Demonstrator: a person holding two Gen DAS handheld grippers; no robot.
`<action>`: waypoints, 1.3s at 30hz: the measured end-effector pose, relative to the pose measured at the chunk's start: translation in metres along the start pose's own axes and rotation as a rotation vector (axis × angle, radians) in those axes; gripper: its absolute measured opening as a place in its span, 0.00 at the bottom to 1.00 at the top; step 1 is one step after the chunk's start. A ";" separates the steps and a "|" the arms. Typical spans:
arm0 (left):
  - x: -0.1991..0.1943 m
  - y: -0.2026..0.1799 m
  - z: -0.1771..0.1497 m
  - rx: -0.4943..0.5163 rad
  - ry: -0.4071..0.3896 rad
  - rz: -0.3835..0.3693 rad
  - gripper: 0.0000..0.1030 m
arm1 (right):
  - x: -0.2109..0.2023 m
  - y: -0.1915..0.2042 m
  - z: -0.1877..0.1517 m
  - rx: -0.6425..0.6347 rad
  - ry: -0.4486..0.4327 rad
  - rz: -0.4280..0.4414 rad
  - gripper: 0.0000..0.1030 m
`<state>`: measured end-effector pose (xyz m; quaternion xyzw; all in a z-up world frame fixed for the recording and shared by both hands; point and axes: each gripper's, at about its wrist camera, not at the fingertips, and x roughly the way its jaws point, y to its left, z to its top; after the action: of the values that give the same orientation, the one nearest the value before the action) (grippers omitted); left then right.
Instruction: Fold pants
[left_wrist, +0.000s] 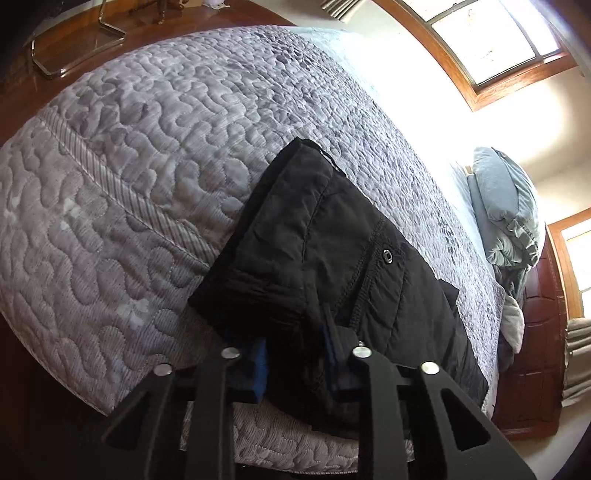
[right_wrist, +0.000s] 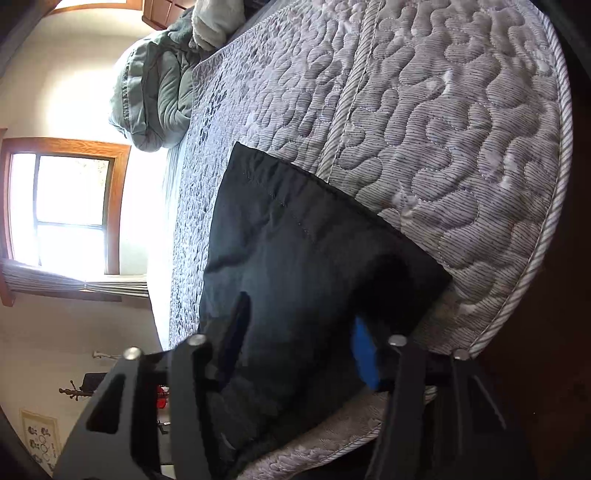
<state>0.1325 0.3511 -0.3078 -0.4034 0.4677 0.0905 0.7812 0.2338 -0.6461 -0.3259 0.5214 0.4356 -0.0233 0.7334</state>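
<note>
Lying on my bed, the black pants are folded into a thick pile near the bed's edge. A small metal snap shows on the top layer. In the right view the pants look smooth and dark, with a stitched hem along the far side.

My left tongs are almost pressed together. Black cloth is bunched between the blue pads, so they are pinching the near edge of the pants.

My right tongs sit over the other end of the pile. Their two fingers stand apart, with a wide bit of cloth between them. One blue pad shows at the edge of the cloth. The other finger lies on top of the pants. I cannot tell if they squeeze the cloth.

Under the pants is the gray quilt with wavy stitching. A green pillow lies at the far end of the bed. A sunny window is beyond.
</note>
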 end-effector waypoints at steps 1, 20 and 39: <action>0.000 0.000 0.001 -0.007 -0.005 0.005 0.18 | 0.002 0.003 0.001 -0.010 0.009 -0.002 0.09; 0.005 0.023 0.008 -0.032 0.004 0.032 0.16 | 0.002 -0.014 -0.019 -0.074 0.030 -0.105 0.07; -0.038 0.011 -0.024 0.101 -0.143 0.033 0.83 | -0.060 -0.053 -0.021 0.051 -0.068 0.054 0.61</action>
<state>0.0906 0.3497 -0.2891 -0.3484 0.4211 0.1081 0.8304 0.1580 -0.6793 -0.3276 0.5506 0.3954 -0.0322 0.7345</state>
